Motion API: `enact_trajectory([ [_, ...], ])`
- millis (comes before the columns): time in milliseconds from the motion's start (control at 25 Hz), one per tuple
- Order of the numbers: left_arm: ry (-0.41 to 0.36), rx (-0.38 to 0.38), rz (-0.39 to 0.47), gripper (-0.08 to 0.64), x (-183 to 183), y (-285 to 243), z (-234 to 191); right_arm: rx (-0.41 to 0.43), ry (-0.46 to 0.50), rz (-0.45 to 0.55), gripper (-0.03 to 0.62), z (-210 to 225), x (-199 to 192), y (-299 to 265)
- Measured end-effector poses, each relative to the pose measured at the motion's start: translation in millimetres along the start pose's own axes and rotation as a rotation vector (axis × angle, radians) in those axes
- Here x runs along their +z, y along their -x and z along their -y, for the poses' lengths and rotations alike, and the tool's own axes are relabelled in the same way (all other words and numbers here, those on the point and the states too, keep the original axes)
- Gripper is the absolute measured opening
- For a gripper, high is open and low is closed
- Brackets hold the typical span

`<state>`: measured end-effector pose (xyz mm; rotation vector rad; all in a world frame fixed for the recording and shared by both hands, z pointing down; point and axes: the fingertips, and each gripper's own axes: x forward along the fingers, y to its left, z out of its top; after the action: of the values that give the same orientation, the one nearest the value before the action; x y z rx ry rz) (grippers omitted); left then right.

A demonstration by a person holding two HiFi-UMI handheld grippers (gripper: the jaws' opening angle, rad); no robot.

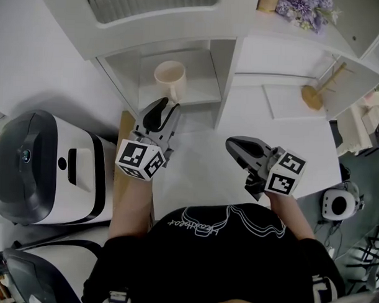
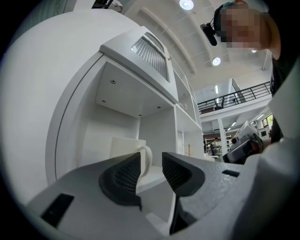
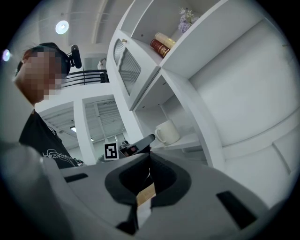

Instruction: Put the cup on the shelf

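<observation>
A cream cup (image 1: 170, 79) with a handle stands upright on the white shelf (image 1: 201, 95), inside a low cubby of the cabinet. My left gripper (image 1: 163, 109) hangs just in front of that cubby, open, with nothing between its fingers. In the left gripper view the cup (image 2: 129, 150) shows beyond the gap, handle to the right, apart from the left gripper (image 2: 151, 161). My right gripper (image 1: 236, 146) hovers over the table to the right, shut and empty. The right gripper view shows the right gripper (image 3: 149, 161) with jaws together, and the cup (image 3: 167, 132) on its shelf (image 3: 192, 139).
A white and black appliance (image 1: 46, 167) stands at the left of the table. Purple flowers (image 1: 306, 10) sit on an upper ledge, a wooden tool (image 1: 315, 93) leans on a lower one. Books (image 3: 161, 44) lie high in the cabinet. A partition wall (image 1: 223, 80) bounds the cubby.
</observation>
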<state>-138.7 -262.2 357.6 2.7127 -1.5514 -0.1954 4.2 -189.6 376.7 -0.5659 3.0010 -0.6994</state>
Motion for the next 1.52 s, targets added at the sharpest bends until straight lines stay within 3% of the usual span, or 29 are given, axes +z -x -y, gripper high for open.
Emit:
enact_trajectory([
  [200, 0.037, 0.001, -0.027, 0.130, 4, 23, 15, 0.006, 0.030, 0.000, 0.006, -8, 0, 3],
  [600, 0.164, -0.129, -0.122, 0.129, 11, 59, 86, 0.018, 0.110, -0.001, 0.006, -35, 7, 9],
  [800, 0.174, -0.167, -0.145, 0.126, 14, 69, 115, 0.035, 0.123, 0.027, 0.006, -47, 12, 10],
  [960, 0.231, -0.231, -0.142, 0.067, 21, 78, 137, 0.055, 0.126, 0.037, 0.006, -59, 14, 10],
  [1080, 0.218, -0.275, -0.127, 0.008, 28, 86, 151, 0.057, 0.126, 0.041, 0.006, -65, 14, 13],
  [1520, 0.208, -0.268, -0.126, 0.005, 33, 93, 159, 0.037, 0.156, 0.062, 0.006, -74, 16, 19],
])
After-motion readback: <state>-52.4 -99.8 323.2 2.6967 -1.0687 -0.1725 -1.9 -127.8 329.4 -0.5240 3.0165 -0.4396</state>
